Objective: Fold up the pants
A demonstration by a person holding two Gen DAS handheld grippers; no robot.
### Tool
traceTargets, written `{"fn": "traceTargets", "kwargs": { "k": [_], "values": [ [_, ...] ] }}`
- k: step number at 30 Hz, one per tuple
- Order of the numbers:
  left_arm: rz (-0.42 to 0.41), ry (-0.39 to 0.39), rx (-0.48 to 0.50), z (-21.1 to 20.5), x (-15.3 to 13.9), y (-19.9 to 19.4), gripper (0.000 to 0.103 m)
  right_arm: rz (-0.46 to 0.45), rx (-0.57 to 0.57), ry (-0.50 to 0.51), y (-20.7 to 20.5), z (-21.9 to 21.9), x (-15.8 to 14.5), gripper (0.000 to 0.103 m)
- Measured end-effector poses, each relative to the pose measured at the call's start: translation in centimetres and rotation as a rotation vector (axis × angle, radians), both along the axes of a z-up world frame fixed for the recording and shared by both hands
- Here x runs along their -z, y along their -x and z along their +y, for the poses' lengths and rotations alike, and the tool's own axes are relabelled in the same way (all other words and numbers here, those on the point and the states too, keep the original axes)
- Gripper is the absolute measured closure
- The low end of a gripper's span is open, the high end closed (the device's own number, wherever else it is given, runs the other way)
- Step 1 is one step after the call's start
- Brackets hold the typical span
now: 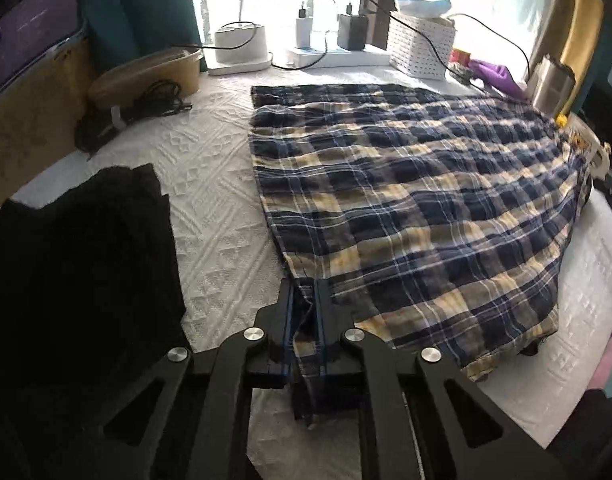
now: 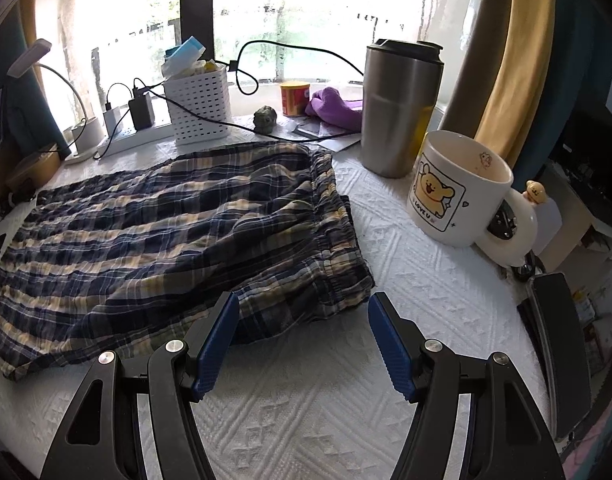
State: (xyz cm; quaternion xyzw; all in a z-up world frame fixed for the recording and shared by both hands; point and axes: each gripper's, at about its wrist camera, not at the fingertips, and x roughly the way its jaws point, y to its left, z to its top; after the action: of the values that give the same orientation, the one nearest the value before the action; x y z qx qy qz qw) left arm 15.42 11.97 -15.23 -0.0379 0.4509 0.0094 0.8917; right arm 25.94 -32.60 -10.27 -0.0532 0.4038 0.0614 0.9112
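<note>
I am angling my left gripper [image 1: 305,312] down, pinching the plaid pants [image 1: 418,208] hem; my right gripper [image 2: 303,320] is hovering wide.

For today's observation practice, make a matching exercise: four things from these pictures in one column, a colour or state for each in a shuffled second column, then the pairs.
1. left tool
2. right tool
3. steel tumbler
4. bear mug

A. white, with a yellow cartoon
B. open, holding nothing
C. shut on the plaid pants
D. silver, with a dark lid

Pairs: 1-C, 2-B, 3-D, 4-A
</note>
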Motion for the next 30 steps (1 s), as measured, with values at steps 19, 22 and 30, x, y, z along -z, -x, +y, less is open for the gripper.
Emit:
{"fn": "traceTargets", "kwargs": {
  "k": [19,22,30],
  "values": [
    [-0.145,0.252,-0.025,0.6,-4.1,3.3,0.049,0.017,0.023,-0.039,3.0,-0.1,0.5,0.033],
    [-0.112,0.258,0.110,-4.4,-3.4,2.4,0.049,0.004,0.019,-0.047,3.1,-0.1,0.2,0.027],
    [-0.024,0.170,0.323,-13.4,-1.4,0.9,0.049,0.001,0.047,-0.071,4.2,-2.9,0.5,0.026]
  ]
}}
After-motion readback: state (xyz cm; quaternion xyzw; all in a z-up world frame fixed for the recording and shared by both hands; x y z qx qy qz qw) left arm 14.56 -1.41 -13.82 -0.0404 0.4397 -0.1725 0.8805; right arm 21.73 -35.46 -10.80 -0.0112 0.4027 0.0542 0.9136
